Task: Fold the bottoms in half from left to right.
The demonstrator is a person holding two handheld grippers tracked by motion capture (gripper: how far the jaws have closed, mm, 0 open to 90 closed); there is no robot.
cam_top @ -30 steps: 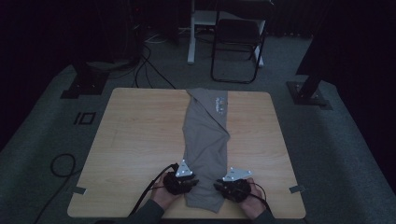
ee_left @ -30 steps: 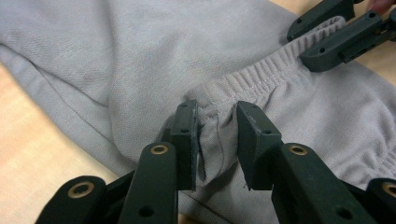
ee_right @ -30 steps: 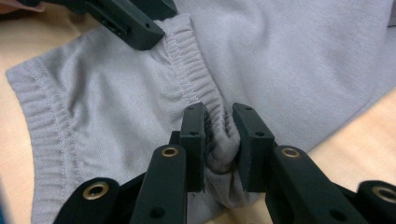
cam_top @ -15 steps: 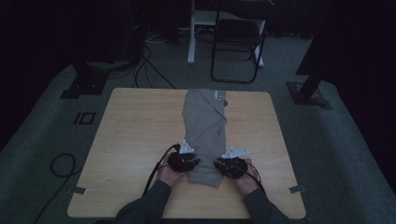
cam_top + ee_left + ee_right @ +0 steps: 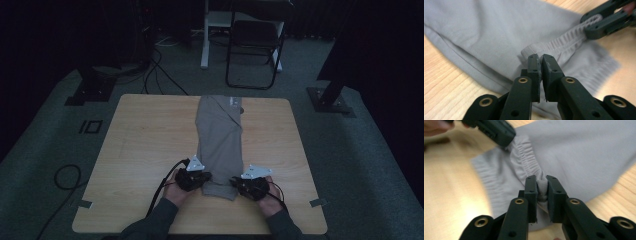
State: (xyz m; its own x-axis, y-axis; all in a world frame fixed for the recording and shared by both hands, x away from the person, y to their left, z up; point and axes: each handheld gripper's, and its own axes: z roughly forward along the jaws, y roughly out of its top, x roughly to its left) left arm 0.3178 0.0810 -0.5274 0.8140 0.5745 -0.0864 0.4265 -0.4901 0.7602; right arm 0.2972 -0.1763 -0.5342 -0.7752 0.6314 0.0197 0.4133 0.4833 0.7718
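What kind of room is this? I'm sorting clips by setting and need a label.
Probably a recording studio or lab, not a home. A lone wooden table stands on grey carpet amid dark surroundings, stand bases flank it with loose cables on the floor, and a folding chair sits behind.

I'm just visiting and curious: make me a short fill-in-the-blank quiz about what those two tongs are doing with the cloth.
1. The grey garment lies on a ____ table.
2. The left tongs are shut on the garment's elastic ____.
3. The right tongs are ____ on bunched grey fabric.
4. Behind the table stands a black folding ____.

Missing words: wooden; waistband; shut; chair
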